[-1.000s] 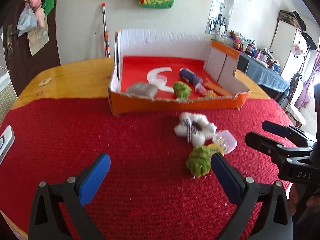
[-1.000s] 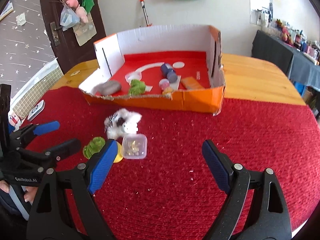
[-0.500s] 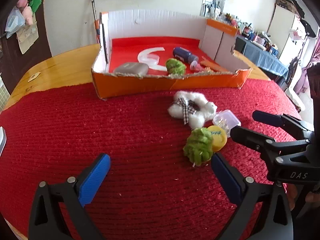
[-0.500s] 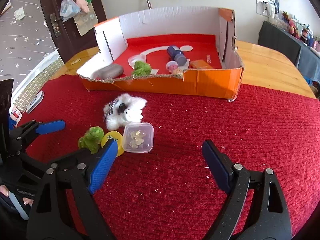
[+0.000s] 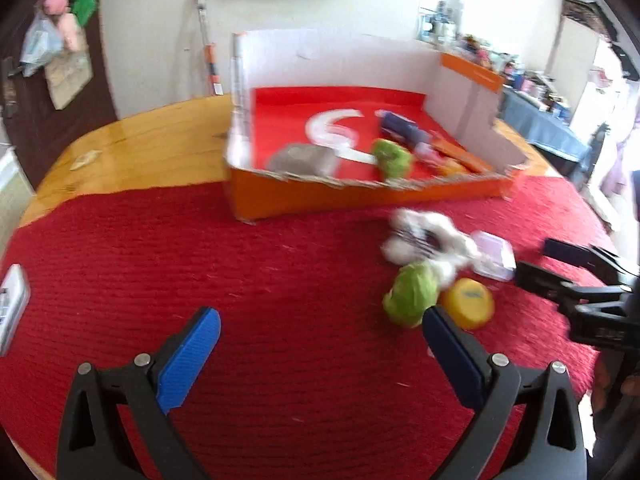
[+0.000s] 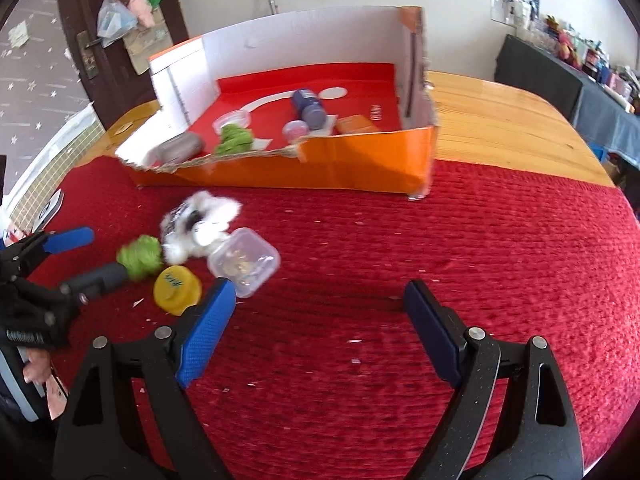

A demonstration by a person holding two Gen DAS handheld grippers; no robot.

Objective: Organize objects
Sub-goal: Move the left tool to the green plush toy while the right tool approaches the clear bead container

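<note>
On the red mat lie a green fuzzy ball, a yellow cap, a white plush toy and a small clear plastic box. My left gripper is open and empty, its right finger just in front of the green ball. My right gripper is open and empty, its left finger beside the clear box. An orange cardboard box behind holds several items.
Inside the cardboard box lie a grey object, a green fuzzy piece and a dark blue bottle. A white device lies at the mat's left edge. Bare wooden table extends behind and right.
Both grippers have moved forward and lower toward the cluster of objects on the mat. The objects have not moved. Both stay open.
</note>
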